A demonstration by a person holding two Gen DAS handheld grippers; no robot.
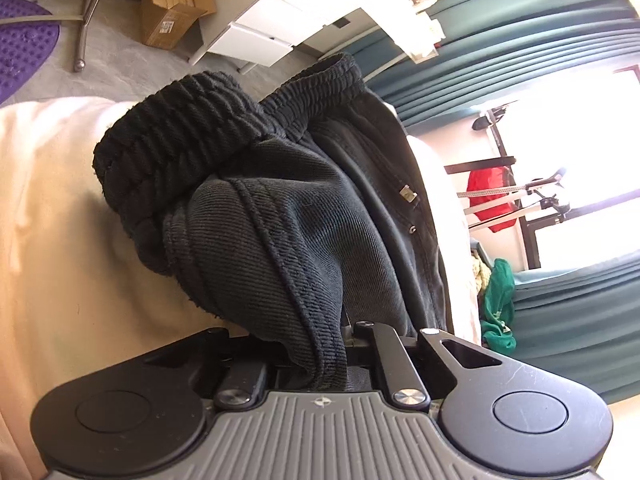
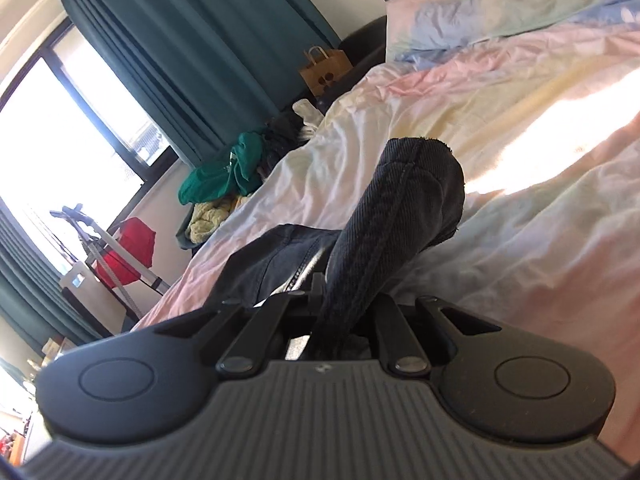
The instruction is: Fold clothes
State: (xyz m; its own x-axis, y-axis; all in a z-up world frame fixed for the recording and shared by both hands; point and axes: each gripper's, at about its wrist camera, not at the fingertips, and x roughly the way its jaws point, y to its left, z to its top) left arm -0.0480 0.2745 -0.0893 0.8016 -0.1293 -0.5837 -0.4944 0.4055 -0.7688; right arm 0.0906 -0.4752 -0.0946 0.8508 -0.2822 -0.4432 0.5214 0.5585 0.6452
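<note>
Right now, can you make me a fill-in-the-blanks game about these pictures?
1. Both grippers are shut on the dark ____.
2. The curtains are ____ in colour.
3. The brown paper bag stands beside the ____.
4. The cardboard box sits on the ____.

Missing words: pants; green; bed; floor.

The left gripper and right gripper each pinch the cloth.

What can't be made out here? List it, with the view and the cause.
- Left hand-held gripper, left wrist view: fingertips hidden by the dark trousers.
- Right hand-held gripper, right wrist view: fingertips buried under the trouser fabric.
- Trousers' full shape: cut off in both views.
- Window: overexposed.
</note>
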